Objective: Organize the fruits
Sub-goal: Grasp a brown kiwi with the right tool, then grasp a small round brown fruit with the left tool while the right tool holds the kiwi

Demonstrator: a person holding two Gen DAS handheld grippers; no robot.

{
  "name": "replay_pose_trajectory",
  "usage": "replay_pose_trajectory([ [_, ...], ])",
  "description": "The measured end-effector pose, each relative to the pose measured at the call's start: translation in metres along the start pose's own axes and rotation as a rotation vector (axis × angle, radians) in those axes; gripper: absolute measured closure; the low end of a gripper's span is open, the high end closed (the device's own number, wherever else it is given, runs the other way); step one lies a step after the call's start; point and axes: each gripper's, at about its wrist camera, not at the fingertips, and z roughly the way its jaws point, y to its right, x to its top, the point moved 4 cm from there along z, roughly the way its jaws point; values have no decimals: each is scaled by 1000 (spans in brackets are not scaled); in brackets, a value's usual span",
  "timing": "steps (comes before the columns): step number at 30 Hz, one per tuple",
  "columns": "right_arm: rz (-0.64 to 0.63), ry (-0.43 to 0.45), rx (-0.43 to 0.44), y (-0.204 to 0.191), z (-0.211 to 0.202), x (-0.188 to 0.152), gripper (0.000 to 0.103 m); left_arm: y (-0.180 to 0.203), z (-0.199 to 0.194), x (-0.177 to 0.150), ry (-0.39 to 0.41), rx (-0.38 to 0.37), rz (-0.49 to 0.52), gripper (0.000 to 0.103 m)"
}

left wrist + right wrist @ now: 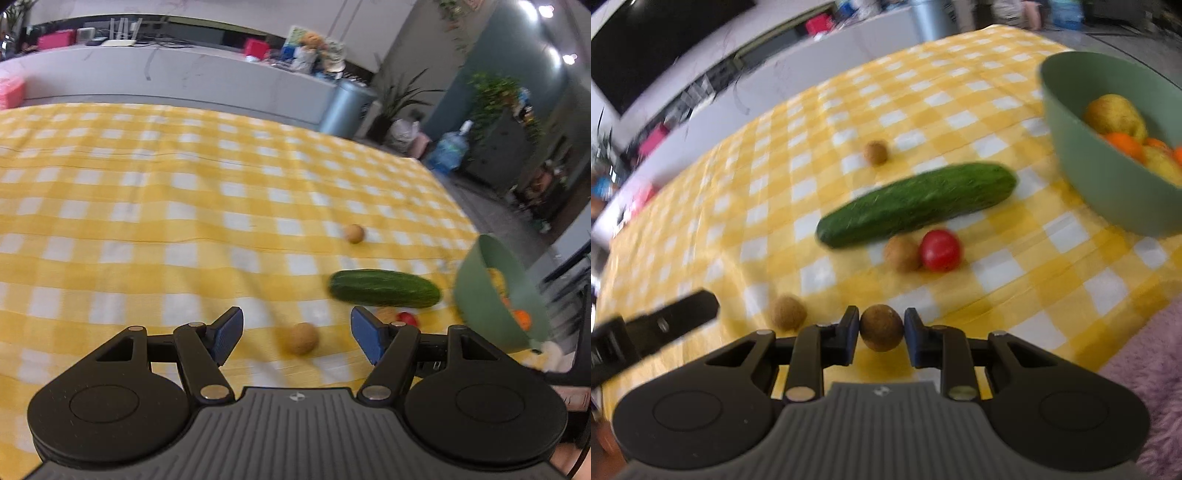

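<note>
My right gripper (881,332) is shut on a small round brown fruit (881,333), held just above the yellow checked tablecloth (997,266). A cucumber (916,203) lies ahead, with another brown fruit (902,253) and a red tomato (940,250) touching in front of it. More brown fruits lie at the left (787,312) and farther back (875,152). A green bowl (1108,184) at right holds yellow and orange fruit. My left gripper (297,332) is open, with a brown fruit (302,338) on the cloth between its fingers. The cucumber (384,288) and bowl (480,291) lie to its right.
In the left wrist view a far brown fruit (354,233) lies on the cloth (147,206), which stretches wide to the left. A grey counter (166,74) and a bin (345,107) stand beyond the table. A purple fluffy fabric (1145,369) lies at the right wrist view's right edge.
</note>
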Motion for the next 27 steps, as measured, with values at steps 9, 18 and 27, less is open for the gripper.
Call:
replay_pose_trajectory([
  [9, 198, -19, 93, 26, -4, 7, 80, 30, 20, -17, -4, 53, 210, 29],
  [18, 215, -40, 137, 29, -1, 5, 80, 27, 20, -28, 4, 59, 326, 25],
  [27, 271, -40, 198, 38, -4, 6, 80, 45, 29, -39, 43, 106, 517, 24],
])
